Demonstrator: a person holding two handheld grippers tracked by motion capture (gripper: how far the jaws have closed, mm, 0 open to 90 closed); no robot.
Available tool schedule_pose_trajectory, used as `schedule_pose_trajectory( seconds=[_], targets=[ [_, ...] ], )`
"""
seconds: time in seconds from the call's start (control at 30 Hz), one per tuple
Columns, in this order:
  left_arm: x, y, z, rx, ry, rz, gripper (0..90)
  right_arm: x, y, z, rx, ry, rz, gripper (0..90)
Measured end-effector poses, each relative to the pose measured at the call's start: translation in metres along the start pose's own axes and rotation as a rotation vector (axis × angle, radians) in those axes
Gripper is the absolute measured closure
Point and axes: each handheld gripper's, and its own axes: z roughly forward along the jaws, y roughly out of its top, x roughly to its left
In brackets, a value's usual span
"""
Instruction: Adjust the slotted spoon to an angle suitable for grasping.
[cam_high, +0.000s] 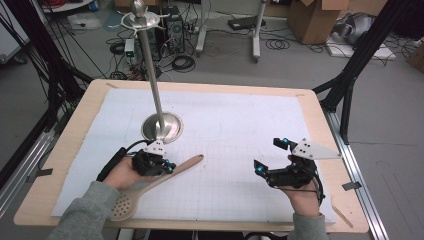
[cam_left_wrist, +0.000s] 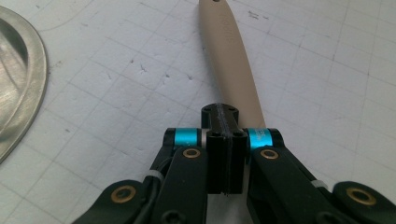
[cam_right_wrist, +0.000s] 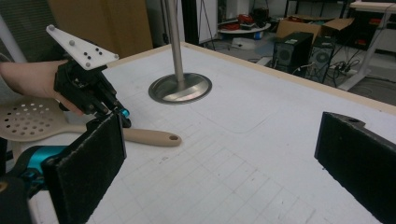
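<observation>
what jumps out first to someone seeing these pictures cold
A tall steel stand rises from a round base at the mat's left centre. Just in front of it lies a beige slotted spoon, its handle under the shut jaws of the left gripper. At the right, the right gripper rests with jaws wide open and nothing between them.

The near half of the white gridded mat (cam_high: 235, 150) is crossed by a slotted spoon (cam_high: 150, 187), lying diagonally at the left. Behind it, passage is blocked by a steel stand (cam_high: 161, 126) with its upright pole. Open mat is left centre and right.
</observation>
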Motion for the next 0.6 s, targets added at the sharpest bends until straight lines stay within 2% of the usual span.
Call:
schedule_pose_trajectory(
  seconds=[0.03, 0.13, 0.2, 0.33, 0.4, 0.47, 0.6],
  targets=[
    [0.0, 0.0, -0.001, 0.002, 0.005, 0.008, 89.5, 0.0, 0.0, 0.0, -0.002, -0.001, -0.003, 0.9],
    [0.0, 0.004, -0.007, -0.04, 0.024, -0.023, 89.5, 0.0, 0.0, 0.0, -0.002, -0.001, -0.001, 0.9],
    [-0.003, 0.006, -0.014, -0.068, 0.031, -0.022, 89.5, -0.001, -0.001, 0.0, -0.001, -0.002, -0.001, 0.9],
    [-0.013, 0.007, -0.029, -0.107, 0.004, -0.019, 89.5, 0.0, -0.001, 0.002, 0.005, 0.0, 0.0, 0.9],
    [-0.018, 0.005, -0.033, -0.108, 0.016, -0.022, 89.5, 0.001, -0.001, 0.002, 0.007, 0.002, -0.001, 0.9],
    [-0.024, 0.002, -0.037, -0.08, 0.029, -0.018, 89.5, 0.002, 0.0, 0.002, 0.007, 0.004, -0.004, 0.9],
    [-0.035, -0.004, -0.044, -0.036, 0.035, 0.023, 89.5, 0.003, 0.0, 0.003, 0.006, 0.007, -0.008, 0.9]
  ],
)
